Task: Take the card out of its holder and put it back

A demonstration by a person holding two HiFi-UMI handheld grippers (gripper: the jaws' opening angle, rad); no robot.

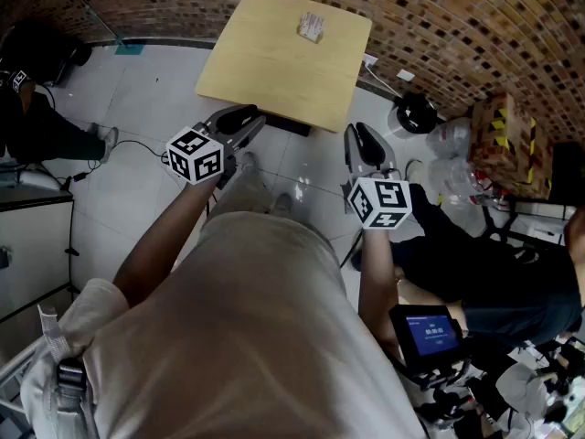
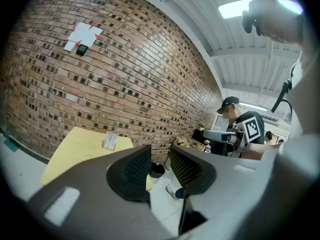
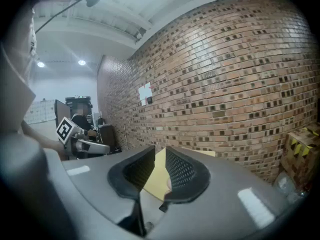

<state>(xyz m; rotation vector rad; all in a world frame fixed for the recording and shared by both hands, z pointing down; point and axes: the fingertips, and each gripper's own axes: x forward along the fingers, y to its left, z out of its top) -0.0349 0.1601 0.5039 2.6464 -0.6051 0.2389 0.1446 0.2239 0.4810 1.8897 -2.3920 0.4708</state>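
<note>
A pale card stands in its small clear holder [image 1: 311, 27] near the far edge of a yellow square table [image 1: 265, 71]. The left gripper view shows the same holder [image 2: 110, 141] on the tabletop [image 2: 75, 151]. My left gripper [image 1: 249, 117] hovers at the table's near edge, open, with nothing between its jaws [image 2: 160, 159]. My right gripper [image 1: 361, 140] hangs just off the near right corner, its jaws [image 3: 160, 160] a narrow gap apart and empty. A strip of the yellow table [image 3: 159, 176] shows through that gap. Each gripper is well short of the holder.
A brick wall [image 1: 430, 16] runs behind the table. On the floor to its right are a black round object [image 1: 416, 112], plastic bottles [image 1: 452, 140] and a taped cardboard box [image 1: 501, 131]. One person sits at right [image 1: 484, 282], another at far left [image 1: 46, 126].
</note>
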